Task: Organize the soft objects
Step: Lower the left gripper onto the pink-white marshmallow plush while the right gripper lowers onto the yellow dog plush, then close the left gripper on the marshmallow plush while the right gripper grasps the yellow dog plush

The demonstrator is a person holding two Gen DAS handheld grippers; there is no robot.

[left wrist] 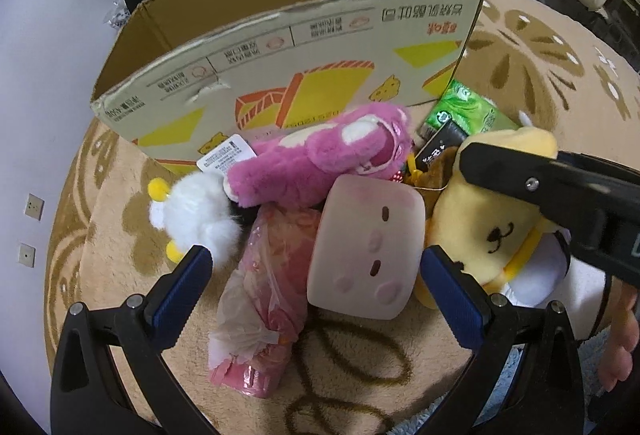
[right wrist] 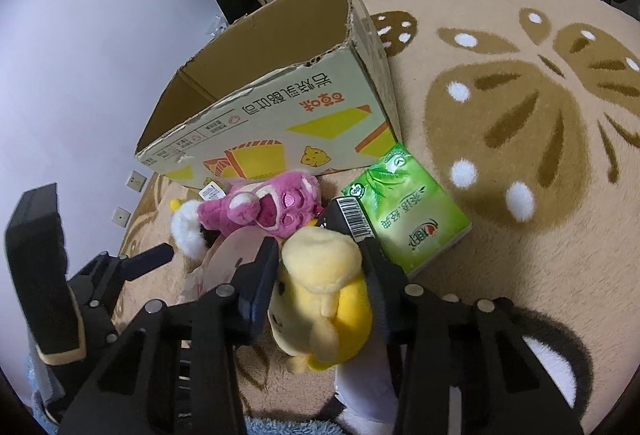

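A pile of soft toys lies on the rug before an open cardboard box (left wrist: pixel 280 47). My left gripper (left wrist: pixel 316 279) is open, its blue fingers on either side of a pale pink square plush (left wrist: pixel 366 247) and a pink bagged item (left wrist: pixel 264 287). A pink bear plush (left wrist: pixel 320 159) and a white fluffy toy (left wrist: pixel 196 215) lie behind. My right gripper (right wrist: pixel 320 255) is shut on the yellow dog plush (right wrist: pixel 324 291), which also shows at the right of the left wrist view (left wrist: pixel 488 227). The box (right wrist: pixel 280 107) stands just beyond.
A green tissue pack (right wrist: pixel 404 207) lies right of the toys on the beige patterned rug (right wrist: pixel 520 115); it also shows by the box corner (left wrist: pixel 464 111). A wall stands at the left, cluttered shelves and bags at the back. A bare foot (left wrist: pixel 620 335) rests at the right.
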